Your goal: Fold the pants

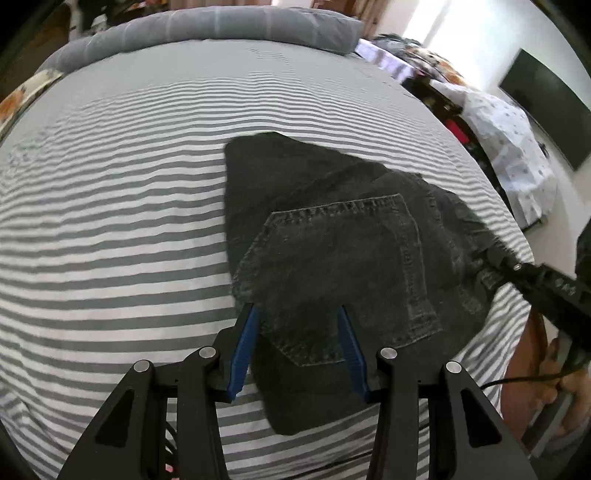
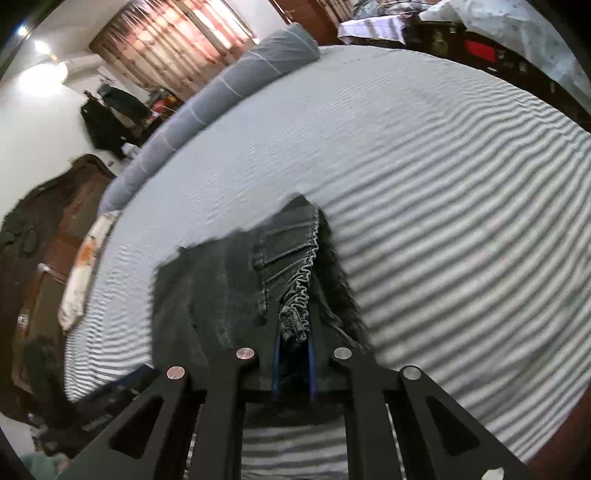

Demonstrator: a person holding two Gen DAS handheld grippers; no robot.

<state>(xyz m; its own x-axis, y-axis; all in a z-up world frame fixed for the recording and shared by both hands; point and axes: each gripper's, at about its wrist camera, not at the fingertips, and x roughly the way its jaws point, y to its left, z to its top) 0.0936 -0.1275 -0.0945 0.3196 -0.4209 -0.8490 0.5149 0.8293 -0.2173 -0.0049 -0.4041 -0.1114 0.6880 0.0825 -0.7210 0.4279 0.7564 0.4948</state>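
Dark grey denim pants (image 1: 332, 236) lie folded on the striped bed sheet (image 1: 110, 221), back pocket (image 1: 343, 273) facing up. My left gripper (image 1: 297, 312) is open, its blue-padded fingers (image 1: 245, 343) hovering over the near edge of the pants, holding nothing. My right gripper (image 2: 293, 332) is shut on the bunched elastic waistband (image 2: 299, 291) of the pants (image 2: 221, 288). In the left wrist view it (image 1: 496, 254) grips the right edge of the pants.
A grey bolster pillow (image 1: 229, 26) lies along the far edge of the bed. A bench covered with a white cloth (image 1: 509, 147) and a dark screen (image 1: 550, 107) stand to the right. A wooden wardrobe (image 2: 48, 229) stands beyond the bed.
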